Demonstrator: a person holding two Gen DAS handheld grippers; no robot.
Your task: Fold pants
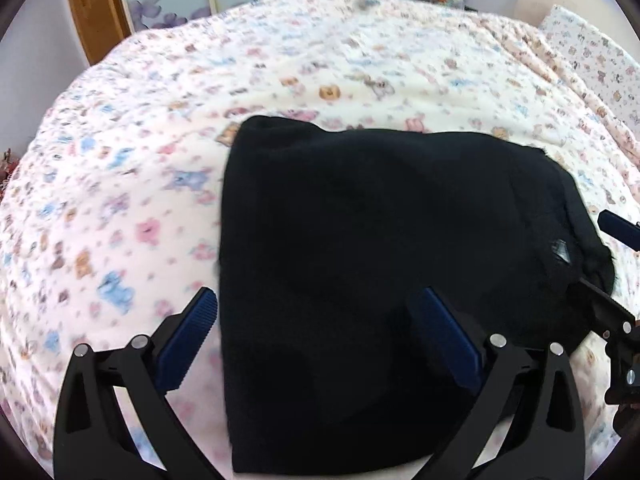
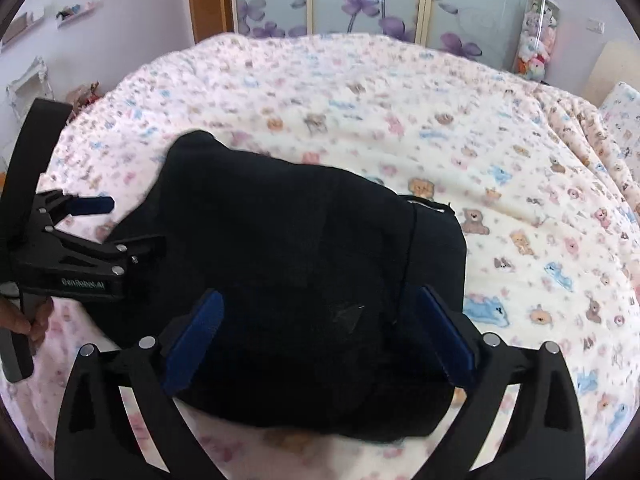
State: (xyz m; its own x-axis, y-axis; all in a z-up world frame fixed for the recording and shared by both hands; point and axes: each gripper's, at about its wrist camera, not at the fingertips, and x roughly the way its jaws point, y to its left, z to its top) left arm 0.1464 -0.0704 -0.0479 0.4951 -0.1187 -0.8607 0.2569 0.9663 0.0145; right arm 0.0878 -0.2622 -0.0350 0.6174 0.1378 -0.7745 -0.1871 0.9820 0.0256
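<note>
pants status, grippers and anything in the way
Left gripper open, right gripper open, both empty. Black pants folded on bedspread. Nothing in the way.

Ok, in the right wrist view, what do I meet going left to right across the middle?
A hand on the handle, left gripper, black pants folded on the bed, then bare teddy-print blanket.
</note>
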